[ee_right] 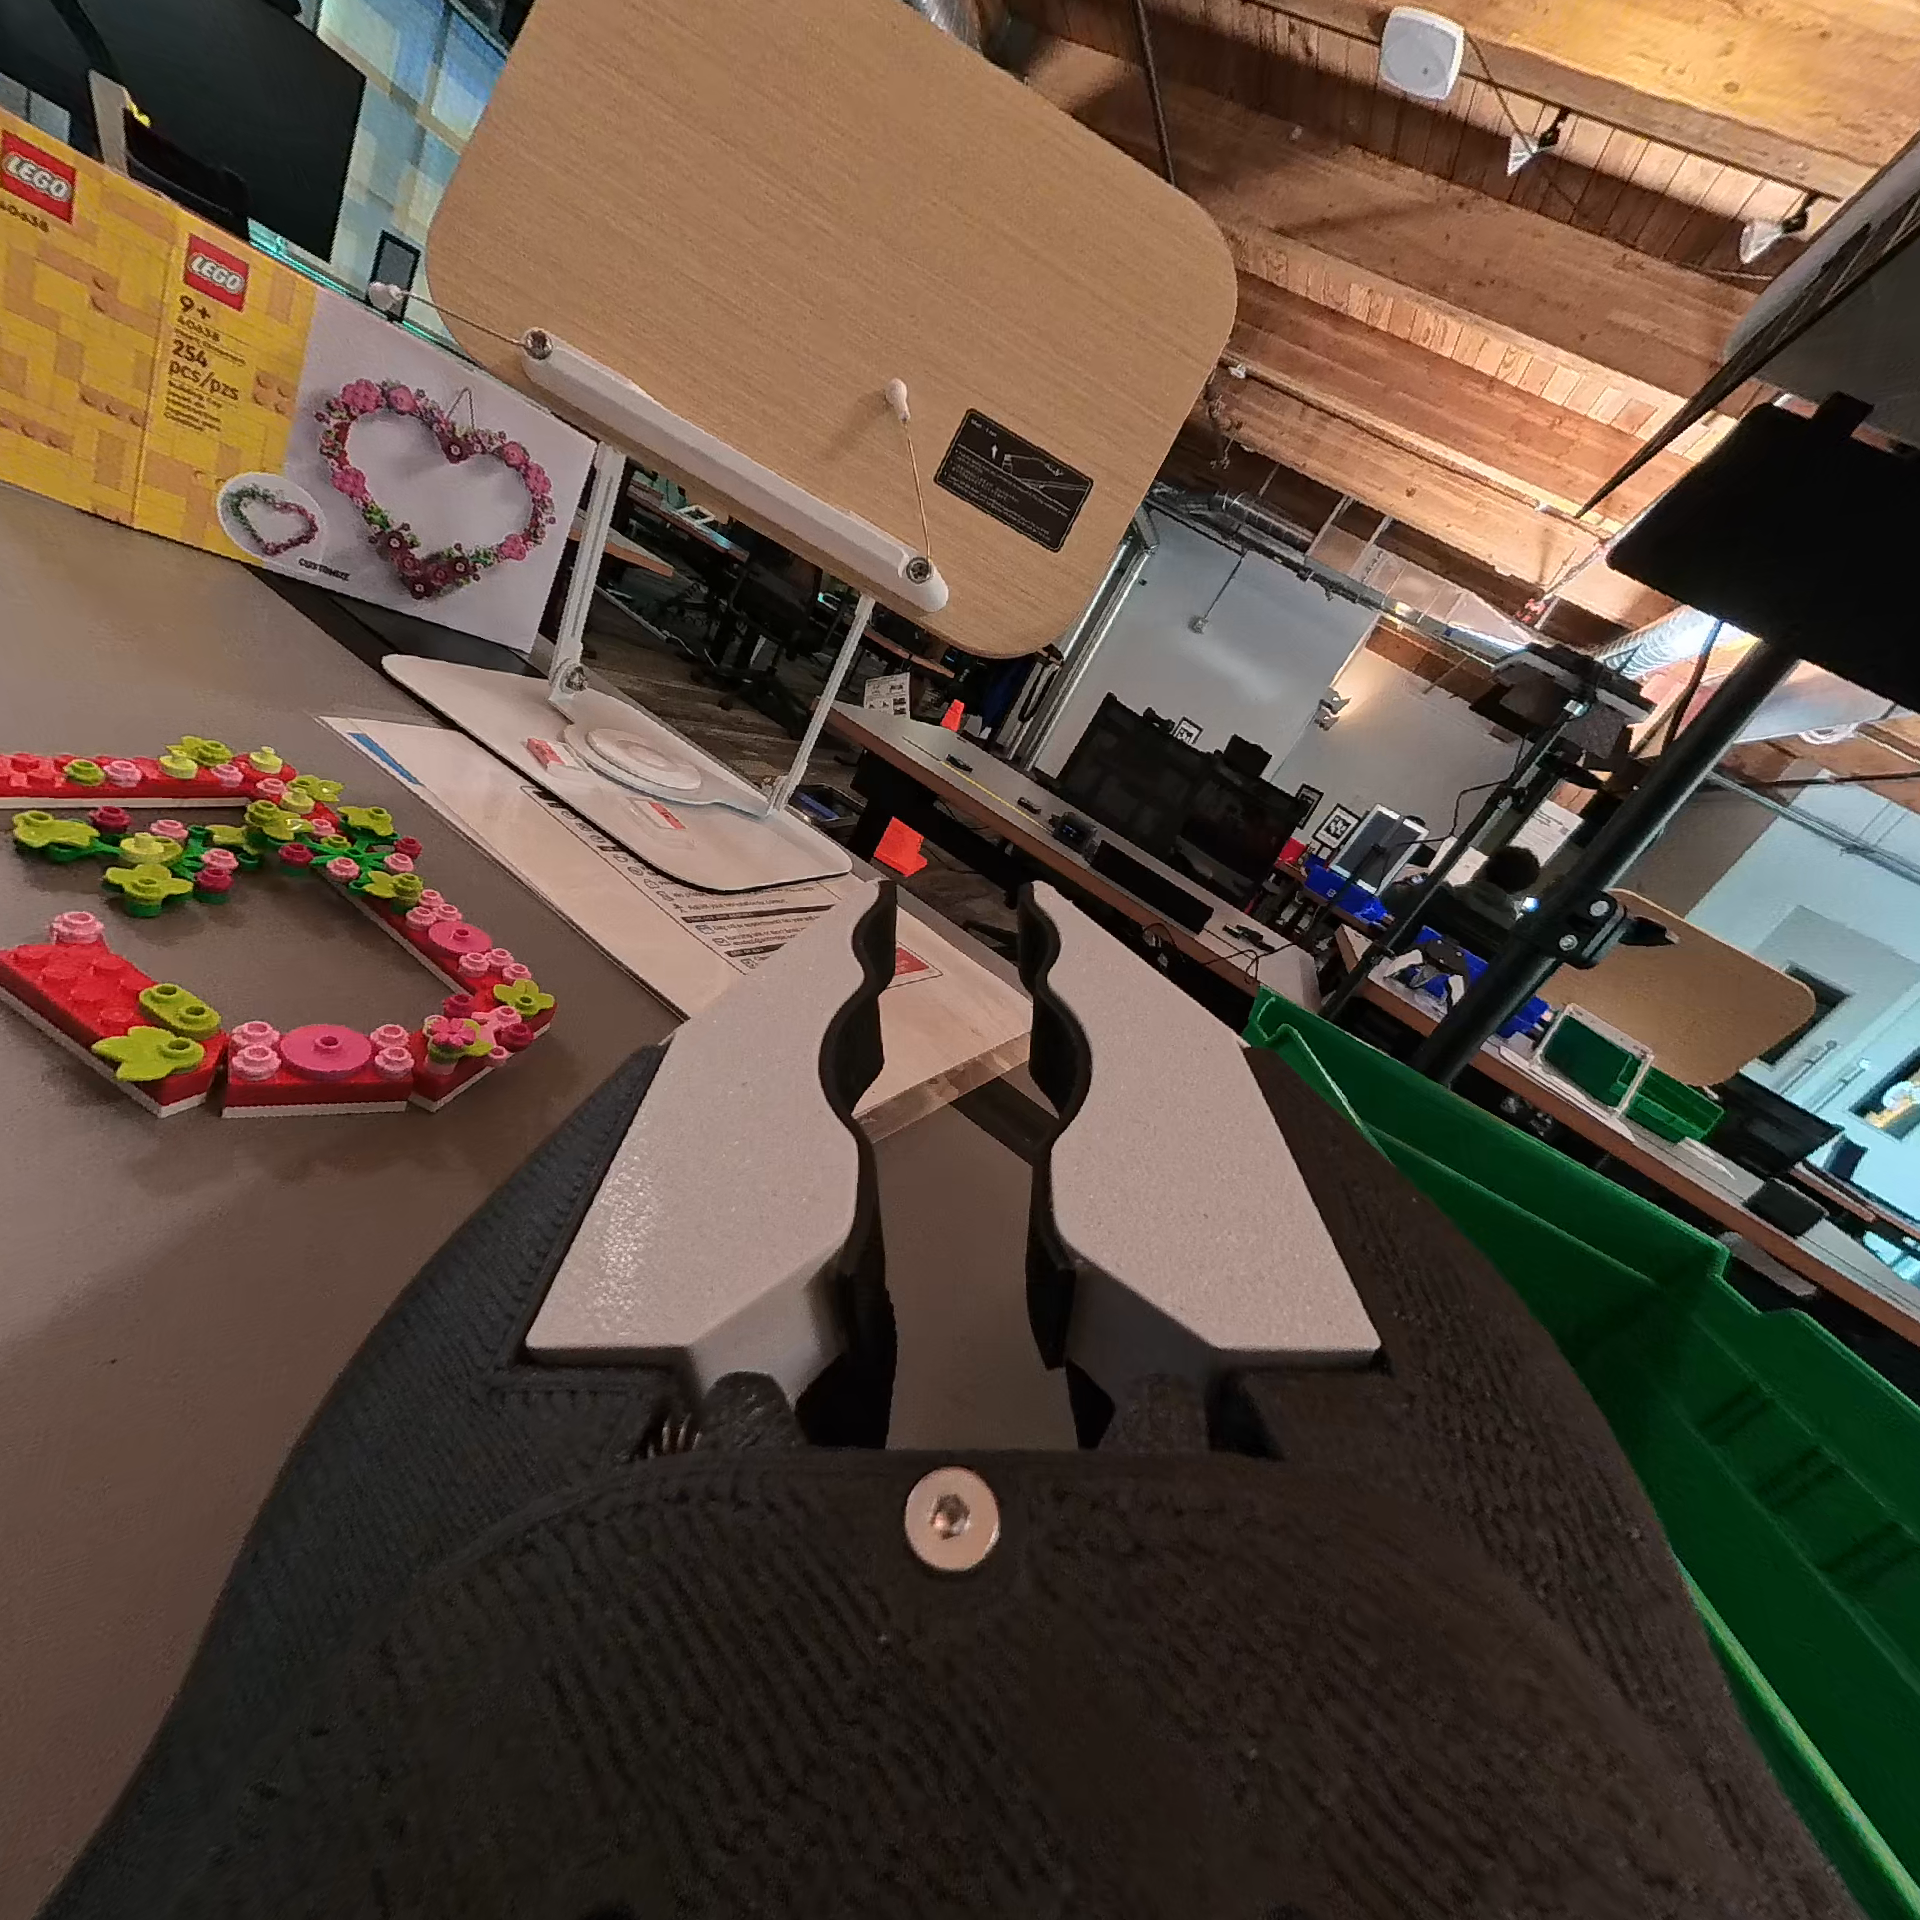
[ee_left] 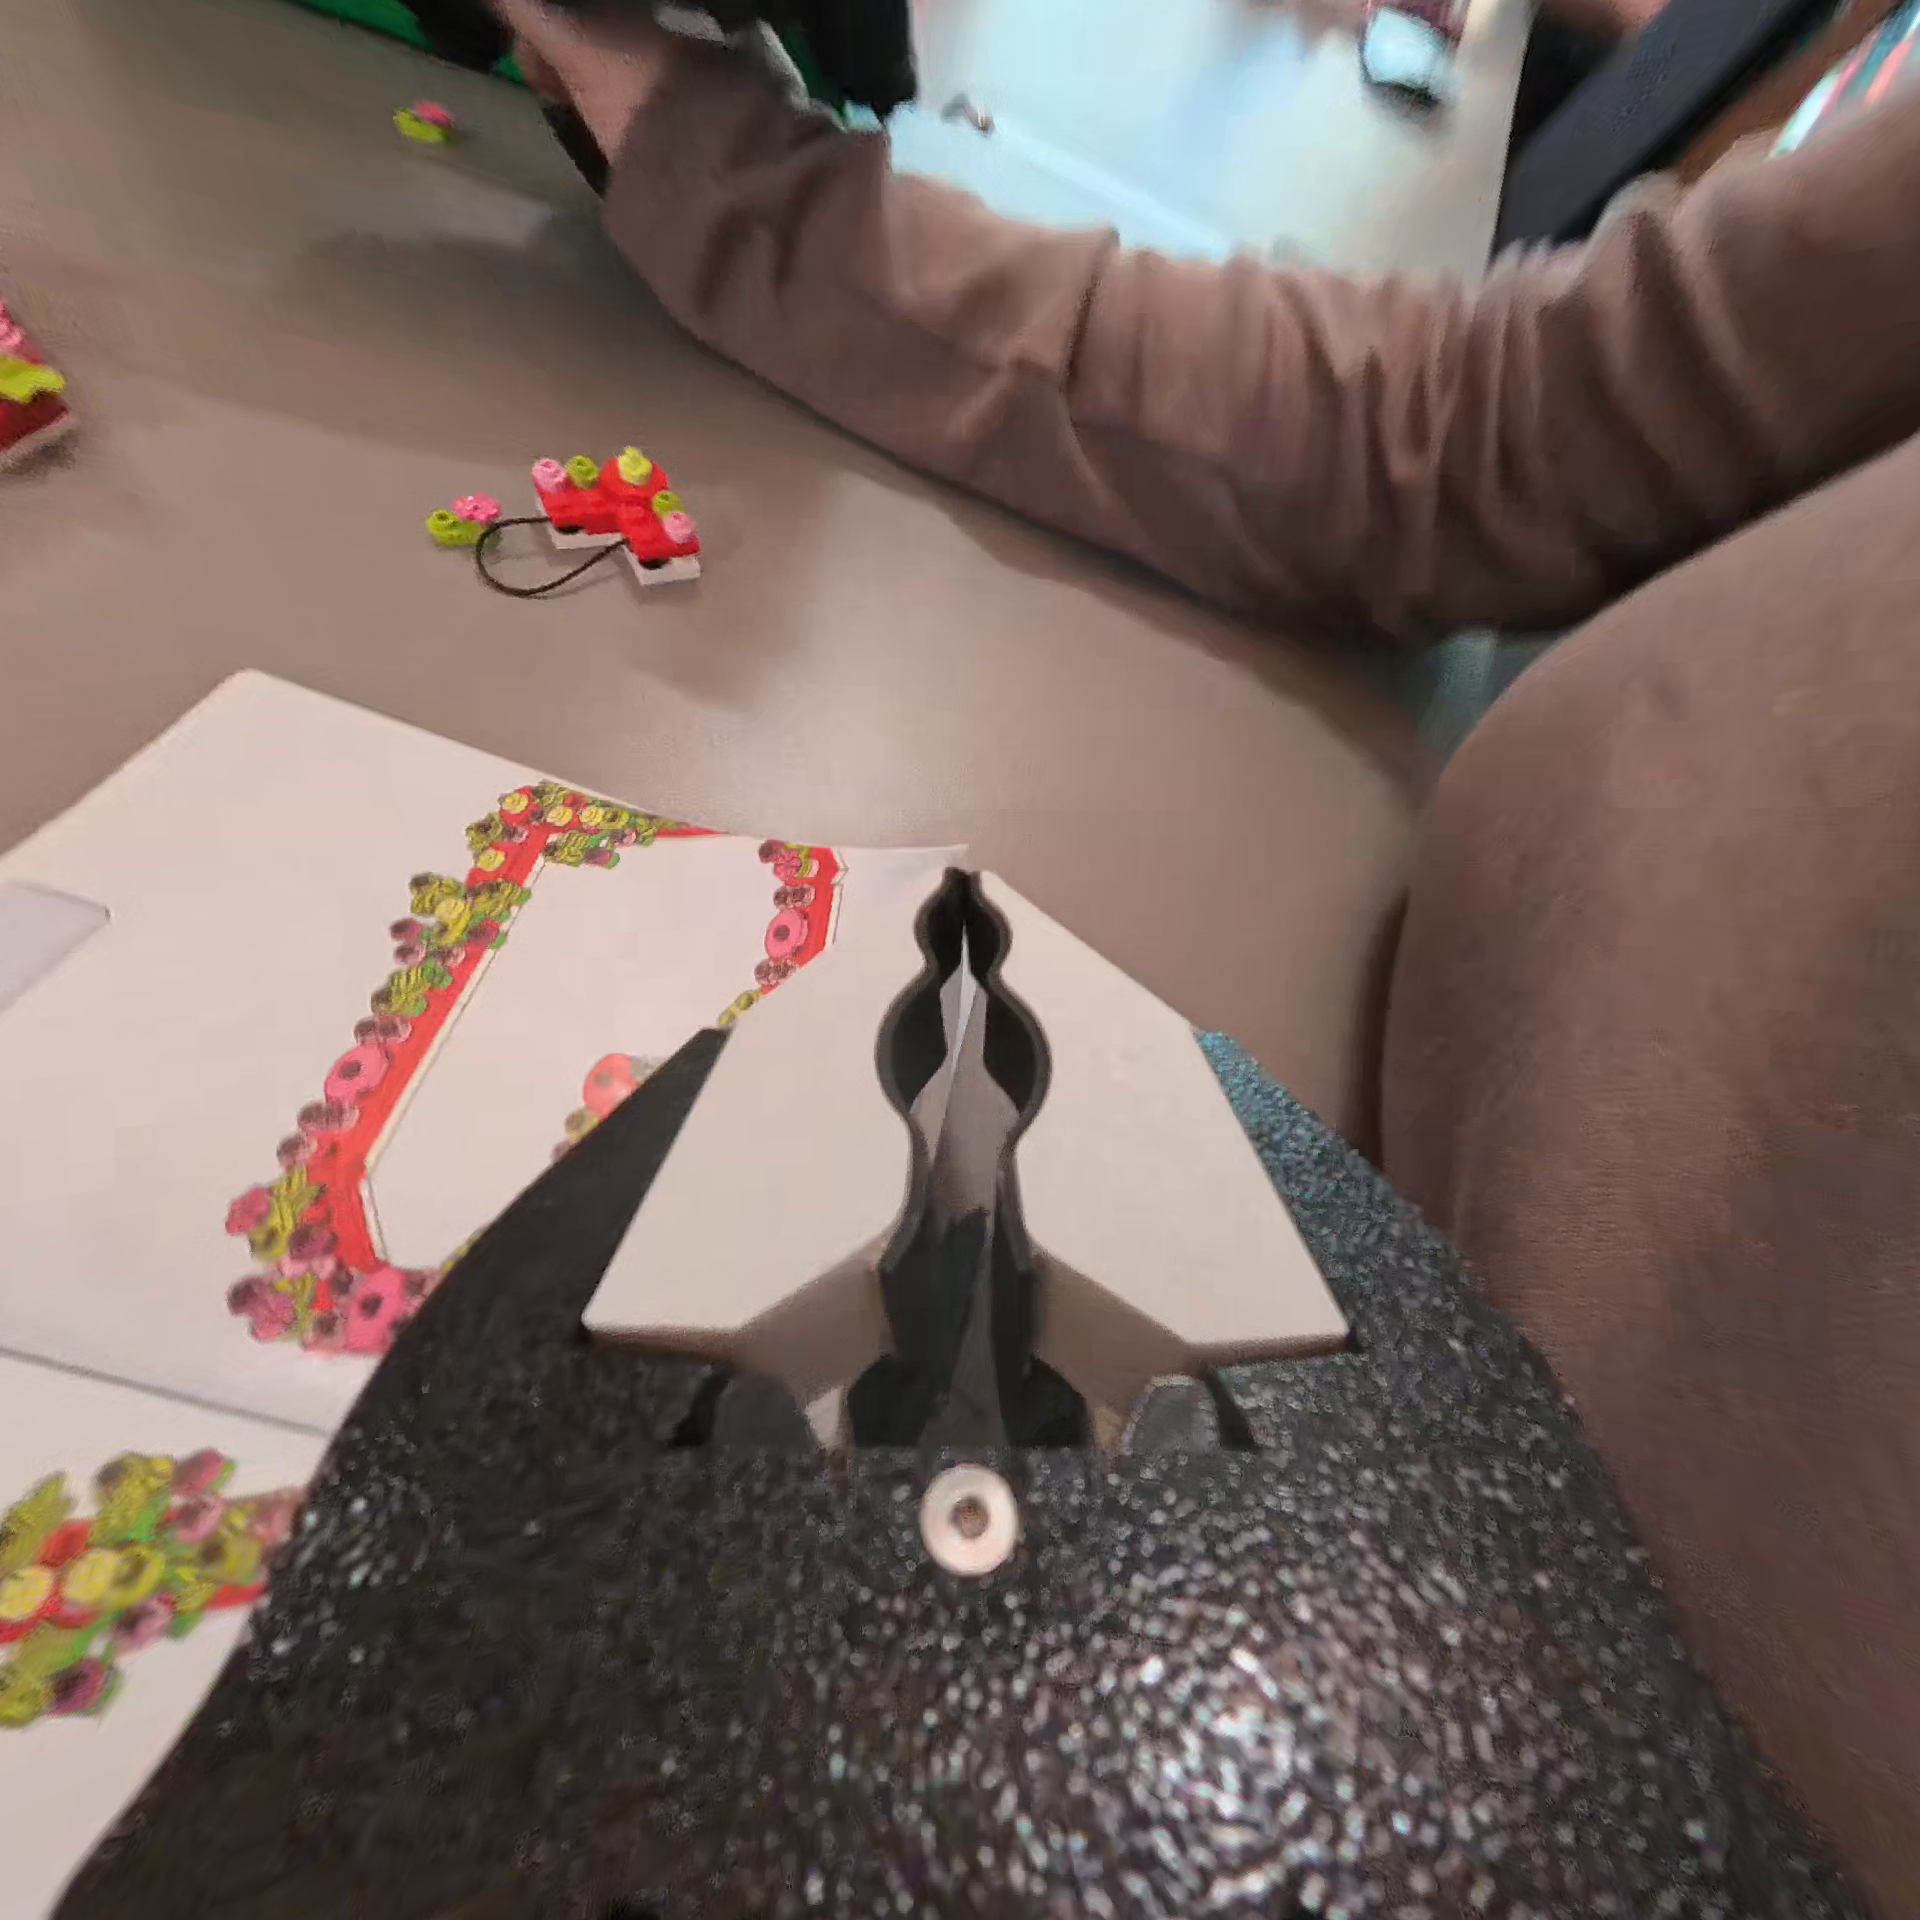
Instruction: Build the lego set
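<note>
In the left wrist view my left gripper point(ee_left: 962, 885) is shut, and a thin white sheet shows between its pads: a page of the open instruction booklet point(ee_left: 260, 935), which bears heart-frame pictures. A small red lego piece point(ee_left: 618, 514) with pink and lime studs and a dark string loop lies beyond the booklet, with a loose lime and pink flower pair point(ee_left: 457, 516) beside it. In the right wrist view my right gripper point(ee_right: 956, 914) is open and empty above the table's far edge. The partly built red heart frame point(ee_right: 260, 935) with pink and lime flowers lies to its left.
A brown-sleeved arm point(ee_left: 1143, 364) reaches across the table behind the left gripper. Another flower pair point(ee_left: 424, 120) lies far back. The yellow lego box point(ee_right: 156, 364) and a wooden book stand point(ee_right: 831, 312) stand at the back. A green bin point(ee_right: 1662, 1351) sits at the right. Across from one pair of fingers to the other is roughly 35 cm.
</note>
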### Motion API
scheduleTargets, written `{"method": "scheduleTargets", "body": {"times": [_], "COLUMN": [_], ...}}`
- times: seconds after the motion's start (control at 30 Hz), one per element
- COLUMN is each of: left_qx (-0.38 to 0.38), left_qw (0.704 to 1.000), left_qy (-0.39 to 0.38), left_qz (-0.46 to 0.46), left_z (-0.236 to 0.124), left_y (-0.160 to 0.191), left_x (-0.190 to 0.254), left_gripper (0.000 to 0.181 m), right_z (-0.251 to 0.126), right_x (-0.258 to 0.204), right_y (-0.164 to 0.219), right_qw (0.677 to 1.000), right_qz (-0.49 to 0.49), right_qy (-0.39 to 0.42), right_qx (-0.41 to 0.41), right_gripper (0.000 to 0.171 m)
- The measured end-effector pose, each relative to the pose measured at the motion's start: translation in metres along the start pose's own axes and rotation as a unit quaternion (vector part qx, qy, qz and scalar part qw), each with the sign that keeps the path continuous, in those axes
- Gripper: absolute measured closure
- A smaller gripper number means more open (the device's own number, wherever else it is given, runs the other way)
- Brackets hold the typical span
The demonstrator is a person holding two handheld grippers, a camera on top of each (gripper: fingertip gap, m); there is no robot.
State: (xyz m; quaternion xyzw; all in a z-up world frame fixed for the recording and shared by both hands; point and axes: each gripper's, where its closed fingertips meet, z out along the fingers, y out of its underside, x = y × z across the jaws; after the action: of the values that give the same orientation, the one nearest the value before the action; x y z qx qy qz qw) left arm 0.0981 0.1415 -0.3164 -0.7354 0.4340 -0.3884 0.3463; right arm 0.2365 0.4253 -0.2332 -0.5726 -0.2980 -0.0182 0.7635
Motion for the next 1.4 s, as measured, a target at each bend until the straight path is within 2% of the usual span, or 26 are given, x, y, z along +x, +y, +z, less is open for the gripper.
{"method": "scheduleTargets", "body": {"times": [0.03,0.2,0.3,0.37,0.4,0.47,0.53,0.6,0.7,0.9,1.27,1.4], "left_qx": [0.019,0.139,0.192,0.218,0.229,0.25,0.262,0.271,0.274,0.269,0.278,0.293], "left_qw": [0.999,0.967,0.952,0.947,0.946,0.944,0.944,0.943,0.94,0.933,0.911,0.913], "left_qy": [0.016,0.108,0.126,0.125,0.12,0.11,0.099,0.098,0.11,0.143,0.196,0.175], "left_qz": [-0.035,-0.183,-0.204,-0.2,-0.194,-0.183,-0.175,-0.17,-0.171,-0.19,-0.235,-0.225], "left_z": [-0.004,-0.031,-0.046,-0.054,-0.059,-0.069,-0.076,-0.08,-0.08,-0.071,-0.067,-0.072], "left_y": [-0.004,-0.029,-0.038,-0.043,-0.045,-0.048,-0.05,-0.051,-0.053,-0.051,-0.054,-0.057], "left_x": [0.001,0.002,0.0,-0.002,-0.003,-0.005,-0.007,-0.007,-0.005,0.0,0.002,-0.001], "left_gripper": [0.181,0.181,0.181,0.181,0.181,0.181,0.181,0.181,0.181,0.181,0.181,0.181], "right_z": [0.0,0.0,-0.003,-0.015,-0.024,-0.049,-0.083,-0.122,-0.155,-0.159,-0.157,-0.155], "right_x": [0.0,0.0,0.0,-0.007,-0.02,-0.067,-0.125,-0.18,-0.221,-0.256,-0.267,-0.265], "right_y": [0.0,0.0,-0.007,-0.03,-0.047,-0.078,-0.095,-0.1,-0.098,-0.086,-0.071,-0.07], "right_qw": [1.0,1.0,1.0,0.999,0.996,0.986,0.968,0.932,0.899,0.876,0.868,0.871], "right_qz": [0.0,-0.003,-0.007,0.022,0.045,0.074,0.045,0.002,-0.046,-0.158,-0.192,-0.191], "right_qy": [0.0,0.0,0.012,0.014,-0.01,-0.105,-0.226,-0.352,-0.431,-0.452,-0.455,-0.451], "right_qx": [0.0,0.0,0.011,0.048,0.074,0.106,0.104,0.083,0.053,0.05,0.049,0.045], "right_gripper": [0.15,0.15,0.15,0.151,0.152,0.156,0.171,0.171,0.171,0.171,0.171,0.171]}}
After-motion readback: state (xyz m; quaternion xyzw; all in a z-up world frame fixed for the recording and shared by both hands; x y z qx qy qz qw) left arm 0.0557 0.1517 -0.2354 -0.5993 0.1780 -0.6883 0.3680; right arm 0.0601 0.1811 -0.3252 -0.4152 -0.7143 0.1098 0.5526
